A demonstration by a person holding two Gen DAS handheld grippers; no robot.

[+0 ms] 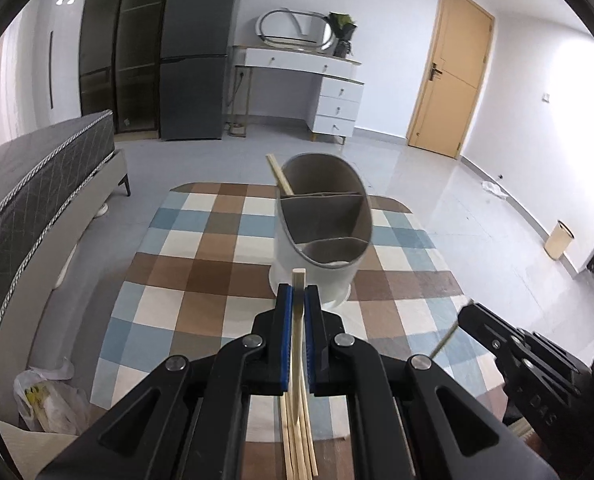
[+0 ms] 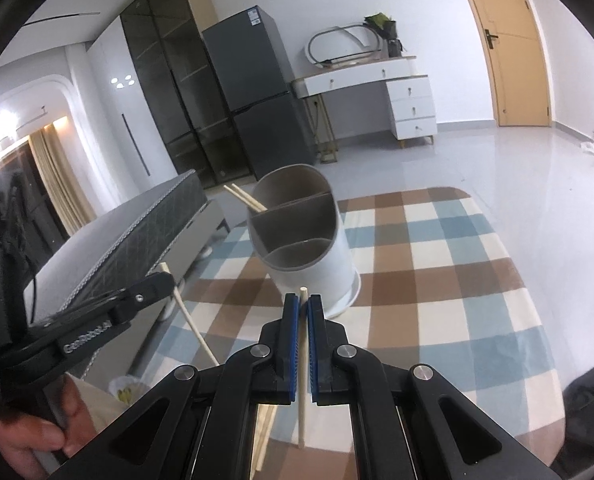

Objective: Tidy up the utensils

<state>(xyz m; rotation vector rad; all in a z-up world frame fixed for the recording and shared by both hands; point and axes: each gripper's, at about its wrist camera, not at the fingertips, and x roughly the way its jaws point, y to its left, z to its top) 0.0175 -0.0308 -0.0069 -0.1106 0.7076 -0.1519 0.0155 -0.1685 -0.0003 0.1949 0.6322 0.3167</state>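
A white utensil holder [image 1: 337,276] with three grey compartments stands on the checked tablecloth [image 1: 201,264]. Wooden chopsticks [image 1: 279,176] lean out of its far compartment. My left gripper [image 1: 297,294] is shut on one wooden chopstick [image 1: 299,278], just in front of the holder. Several more chopsticks [image 1: 297,448] lie on the table beneath it. In the right wrist view the holder [image 2: 317,276] holds two chopsticks [image 2: 245,198], and my right gripper [image 2: 303,304] is shut on another chopstick [image 2: 301,400]. The left gripper [image 2: 165,278] shows there at the left, a hand [image 2: 29,440] below it.
A bed [image 1: 45,176] runs along the left of the table. At the back stand a dark fridge [image 1: 195,52], a white dresser [image 1: 329,96] and a wooden door [image 1: 449,76]. A small bin [image 1: 559,240] sits on the tiled floor, a plastic bag [image 1: 49,400] near left.
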